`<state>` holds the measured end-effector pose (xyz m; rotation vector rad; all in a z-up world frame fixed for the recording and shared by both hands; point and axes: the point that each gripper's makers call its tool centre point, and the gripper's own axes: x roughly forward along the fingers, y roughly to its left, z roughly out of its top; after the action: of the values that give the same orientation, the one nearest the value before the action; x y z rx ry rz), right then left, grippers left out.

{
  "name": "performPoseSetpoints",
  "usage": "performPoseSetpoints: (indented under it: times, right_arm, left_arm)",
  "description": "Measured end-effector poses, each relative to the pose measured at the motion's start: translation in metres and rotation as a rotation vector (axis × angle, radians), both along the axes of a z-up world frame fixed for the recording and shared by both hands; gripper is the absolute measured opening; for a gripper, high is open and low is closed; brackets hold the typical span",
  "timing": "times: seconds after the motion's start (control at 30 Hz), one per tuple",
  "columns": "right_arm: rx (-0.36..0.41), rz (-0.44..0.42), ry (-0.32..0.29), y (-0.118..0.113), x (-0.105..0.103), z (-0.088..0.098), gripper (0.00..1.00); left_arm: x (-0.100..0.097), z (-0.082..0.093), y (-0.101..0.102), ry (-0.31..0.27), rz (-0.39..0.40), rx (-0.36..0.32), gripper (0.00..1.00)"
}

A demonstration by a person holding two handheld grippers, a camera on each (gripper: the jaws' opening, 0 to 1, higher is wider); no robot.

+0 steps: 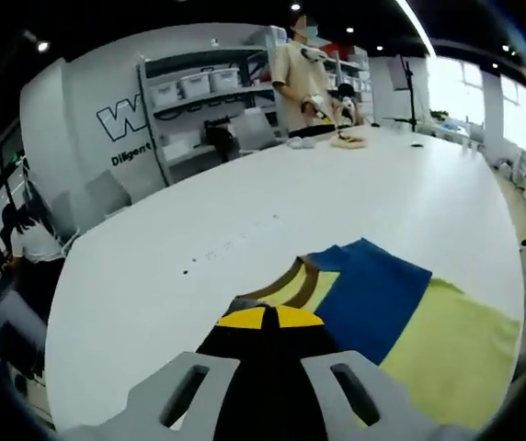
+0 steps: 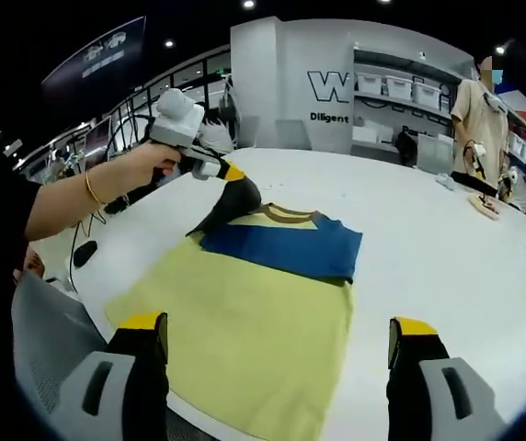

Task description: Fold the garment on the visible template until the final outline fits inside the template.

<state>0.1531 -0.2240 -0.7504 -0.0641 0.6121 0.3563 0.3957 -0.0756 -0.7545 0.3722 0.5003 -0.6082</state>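
I see yellow shirt (image 2: pixel 245 322) mid-frame on counter (image 2: pixel 447 257), blue sleeve folded across; left hand-held gripper (image 2: pixel 235 197) pinches collar, right hand-held gripper (image 2: pixel 277 354) wide.

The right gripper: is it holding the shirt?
No; the right gripper is open, hovering over the yellow shirt without pinching it.

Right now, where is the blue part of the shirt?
In the right gripper view, the blue part lies folded across the yellow garment, beside the left gripper.

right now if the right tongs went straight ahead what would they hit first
Most likely the yellow shirt: the open right tongs point across its body toward the folded blue sleeve. Height above the cloth is unclear, so they might skim over it.
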Motion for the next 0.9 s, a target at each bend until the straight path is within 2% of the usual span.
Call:
performPoseSetpoints:
  times: [0.1,0.33,0.47,0.6,0.7,0.83,0.9]
  right_arm:
    - [-0.004,-0.007,0.006,-0.002,-0.001,-0.002,0.99]
    - [-0.011,-0.016,0.015,-0.005,-0.002,-0.004,0.99]
    - [0.012,-0.035,0.017,-0.007,-0.003,-0.005,0.99]
    - [0.011,-0.045,0.019,-0.01,-0.003,-0.006,0.99]
    - [0.011,-0.045,0.022,-0.01,-0.003,-0.007,0.99]
    - [0.011,-0.046,0.027,-0.011,-0.004,-0.009,0.99]
    - [0.009,-0.045,0.031,-0.011,-0.004,-0.01,0.99]
  left_arm:
    - [-0.006,-0.01,-0.012,0.01,-0.022,0.009,0.01]
    - [-0.017,-0.039,-0.039,0.021,-0.096,0.087,0.01]
    - [-0.023,-0.055,-0.051,0.025,-0.114,0.115,0.01]
    - [-0.03,-0.071,-0.057,0.049,-0.122,0.133,0.01]
    - [-0.034,-0.083,-0.059,0.046,-0.151,0.187,0.01]
    - [-0.039,-0.093,-0.059,0.047,-0.175,0.231,0.02]
    - [-0.041,-0.096,-0.06,0.048,-0.18,0.231,0.02]
